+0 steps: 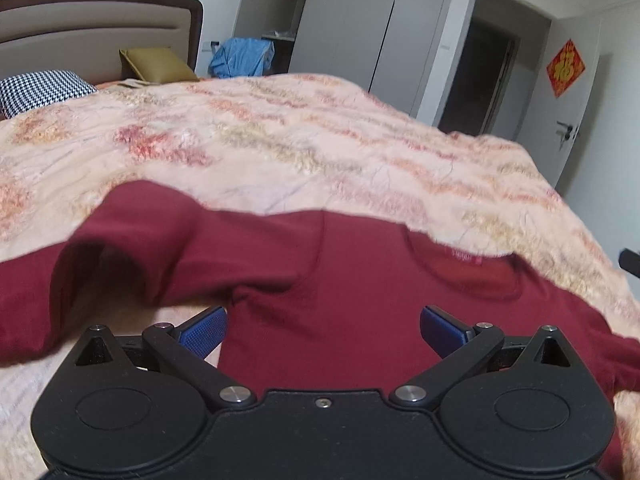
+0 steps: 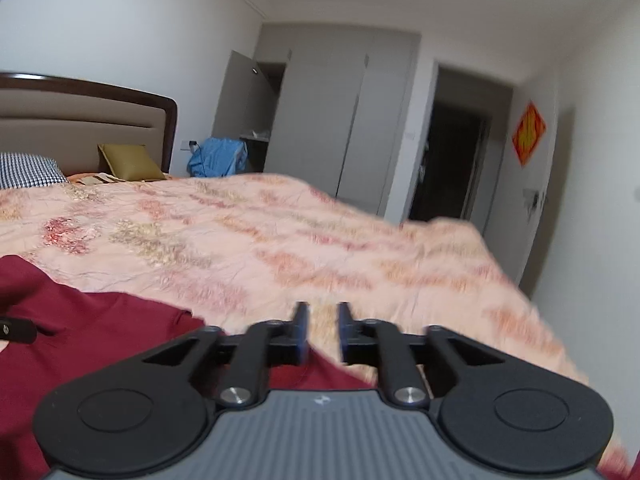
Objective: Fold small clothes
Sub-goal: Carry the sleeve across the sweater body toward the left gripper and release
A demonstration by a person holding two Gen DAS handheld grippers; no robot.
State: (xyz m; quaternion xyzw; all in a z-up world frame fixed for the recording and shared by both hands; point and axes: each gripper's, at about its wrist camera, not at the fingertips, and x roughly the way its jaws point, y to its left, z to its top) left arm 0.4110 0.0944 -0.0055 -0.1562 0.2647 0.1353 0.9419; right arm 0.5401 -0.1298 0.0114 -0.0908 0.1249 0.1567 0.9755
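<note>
The left tongs are spread wide and empty, just above the red shirt, which lies flat on the bed, collar at 1 o'clock, its length running near to far. The right tongs are almost pressed together, holding nothing; the shirt lies at 8 o'clock from them, so the left is nearer. The hem is cut off and the edges are blurred.

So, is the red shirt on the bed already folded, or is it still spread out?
Mostly spread. The red shirt lies flat on the bedspread, collar visible. Only its sleeve is lifted or turned over. The left gripper hovers open.
</note>
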